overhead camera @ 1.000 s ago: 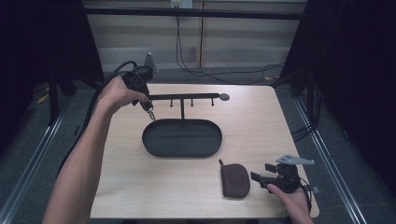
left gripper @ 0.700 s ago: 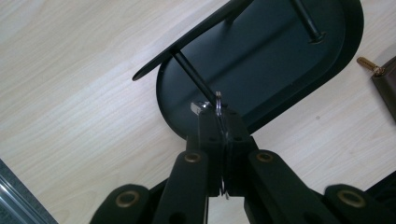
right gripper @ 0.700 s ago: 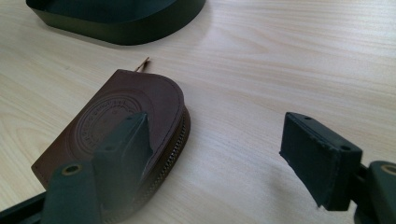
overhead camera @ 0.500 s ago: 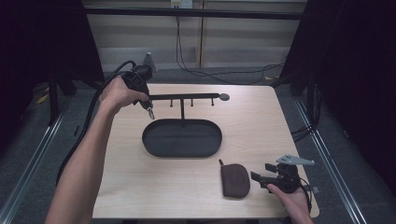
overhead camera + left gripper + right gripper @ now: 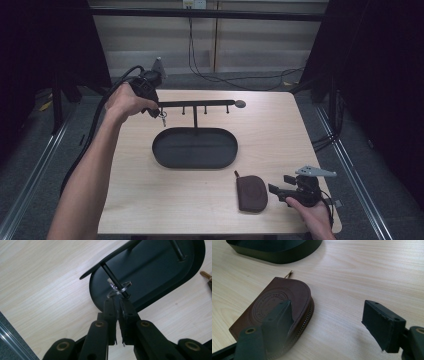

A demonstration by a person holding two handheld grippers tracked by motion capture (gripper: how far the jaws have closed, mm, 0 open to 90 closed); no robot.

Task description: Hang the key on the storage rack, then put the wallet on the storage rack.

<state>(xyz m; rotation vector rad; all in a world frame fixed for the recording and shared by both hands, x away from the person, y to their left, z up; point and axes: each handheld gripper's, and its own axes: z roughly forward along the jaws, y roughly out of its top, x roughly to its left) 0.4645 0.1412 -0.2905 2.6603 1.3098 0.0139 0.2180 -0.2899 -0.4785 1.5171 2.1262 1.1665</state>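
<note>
Fingers (image 5: 110, 312) pinch what looks like a ring (image 5: 119, 287) threaded on the stand's peg (image 5: 111, 275)

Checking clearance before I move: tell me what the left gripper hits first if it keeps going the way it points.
Probably the peg under the rack's bar, carrying the ring that the left gripper pinches; the black tray lies beyond.
</note>
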